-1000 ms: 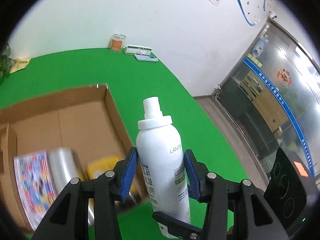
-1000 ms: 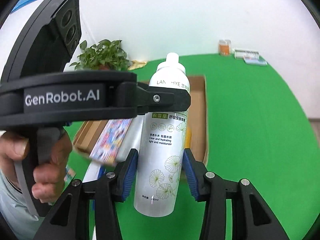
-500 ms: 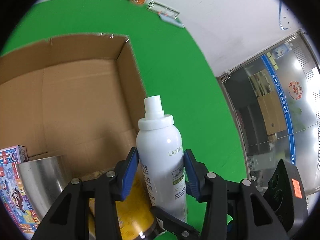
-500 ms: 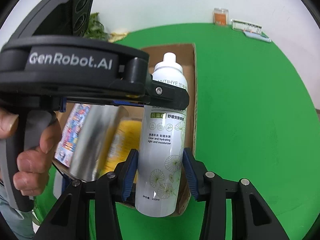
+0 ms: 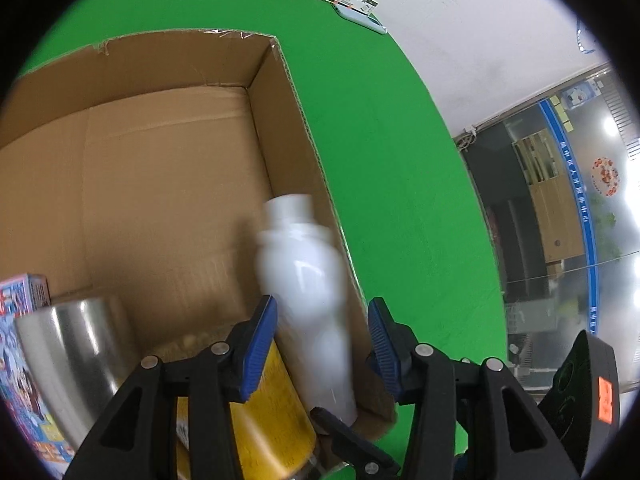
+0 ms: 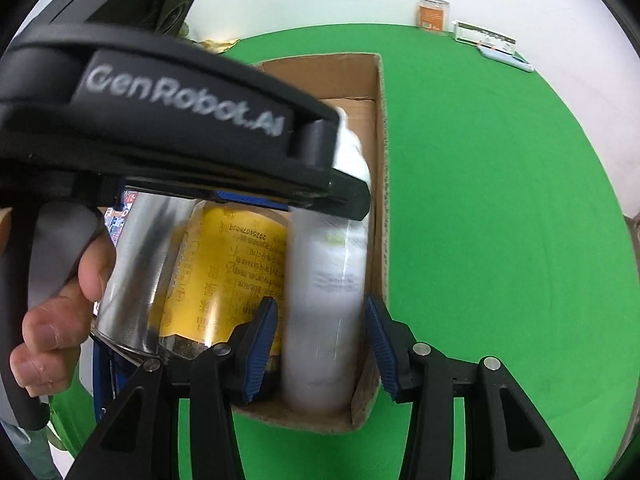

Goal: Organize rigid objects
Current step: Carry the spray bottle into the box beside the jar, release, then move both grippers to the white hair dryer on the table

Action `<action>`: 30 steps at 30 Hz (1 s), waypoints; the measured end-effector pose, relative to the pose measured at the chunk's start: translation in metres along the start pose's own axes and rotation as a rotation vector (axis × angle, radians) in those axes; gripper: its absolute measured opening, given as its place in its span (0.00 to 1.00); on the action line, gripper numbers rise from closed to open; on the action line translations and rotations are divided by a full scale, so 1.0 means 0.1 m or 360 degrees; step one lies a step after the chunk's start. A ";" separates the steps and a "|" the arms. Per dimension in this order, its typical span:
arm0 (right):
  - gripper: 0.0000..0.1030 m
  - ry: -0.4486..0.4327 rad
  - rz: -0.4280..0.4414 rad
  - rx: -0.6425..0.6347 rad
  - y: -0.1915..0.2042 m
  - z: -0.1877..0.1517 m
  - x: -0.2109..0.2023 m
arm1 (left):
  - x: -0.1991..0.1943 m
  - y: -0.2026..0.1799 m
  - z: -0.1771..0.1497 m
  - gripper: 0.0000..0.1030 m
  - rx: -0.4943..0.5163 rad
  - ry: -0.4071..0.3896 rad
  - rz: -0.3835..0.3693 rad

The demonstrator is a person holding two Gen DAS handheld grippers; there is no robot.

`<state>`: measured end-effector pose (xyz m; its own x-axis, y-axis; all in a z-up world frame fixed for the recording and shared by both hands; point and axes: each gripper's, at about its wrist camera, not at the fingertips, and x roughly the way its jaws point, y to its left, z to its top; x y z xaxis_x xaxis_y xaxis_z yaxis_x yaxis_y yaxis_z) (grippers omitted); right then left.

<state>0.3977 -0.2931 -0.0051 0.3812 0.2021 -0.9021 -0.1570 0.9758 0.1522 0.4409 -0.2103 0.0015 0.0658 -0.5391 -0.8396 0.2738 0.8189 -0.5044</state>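
The white spray bottle (image 5: 310, 296) is blurred and lies in the near right corner of the cardboard box (image 5: 300, 112), free of both grippers. It also shows in the right wrist view (image 6: 326, 300). My left gripper (image 5: 322, 346) is open above it, jaws apart on either side. My right gripper (image 6: 322, 350) is open too, straddling the bottle's base. A yellow can (image 6: 224, 272) and a steel cup (image 6: 140, 264) lie beside the bottle in the box (image 6: 380, 160).
A colourful carton (image 5: 20, 320) lies at the box's left. The green table (image 5: 400, 160) surrounds the box. An orange jar (image 6: 434, 14) and small flat items (image 6: 492, 44) stand at the far wall. The left gripper's body (image 6: 160, 120) crosses the right wrist view.
Both grippers opened and let go of the white bottle, which dropped into the box's near right corner beside the yellow can. Both grippers moved lower over the box.
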 end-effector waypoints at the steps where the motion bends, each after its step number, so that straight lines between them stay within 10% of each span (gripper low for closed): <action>1: 0.62 -0.0028 0.0006 -0.0009 0.07 -0.01 -0.03 | -0.09 -0.02 -0.05 0.45 0.0021 -0.0036 0.0010; 4: 0.95 -0.0338 -0.0100 -0.0104 0.19 -0.21 -0.49 | -0.50 -0.13 -0.30 0.45 0.0162 -0.0247 0.0066; 7: 0.99 -0.0569 -0.0103 -0.0121 0.31 -0.55 -0.81 | -1.04 -0.24 -0.71 0.51 0.0311 -0.0527 0.0141; 10: 0.99 -0.0674 -0.0123 -0.0158 0.44 -0.93 -0.98 | -1.72 -0.32 -1.29 0.80 0.0445 -0.0883 0.0303; 15: 0.99 -0.0665 0.0051 -0.0180 0.65 -1.57 -1.26 | -2.64 -0.38 -2.10 0.83 0.0487 -0.1248 0.0562; 23: 0.99 -0.0538 0.0394 -0.0484 1.43 -2.99 -1.52 | -2.61 0.11 -3.21 0.83 0.0211 -0.1084 0.0753; 30: 0.99 -0.0307 0.0502 -0.0667 2.00 -3.91 -1.27 | -1.41 0.82 -3.97 0.82 -0.0222 -0.0527 0.0229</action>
<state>-0.0382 -0.1562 -0.0175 0.4105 0.5291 -0.7427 -0.6242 0.7568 0.1941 0.0728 0.0110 -0.0016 0.4068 -0.4322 -0.8048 0.1072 0.8975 -0.4278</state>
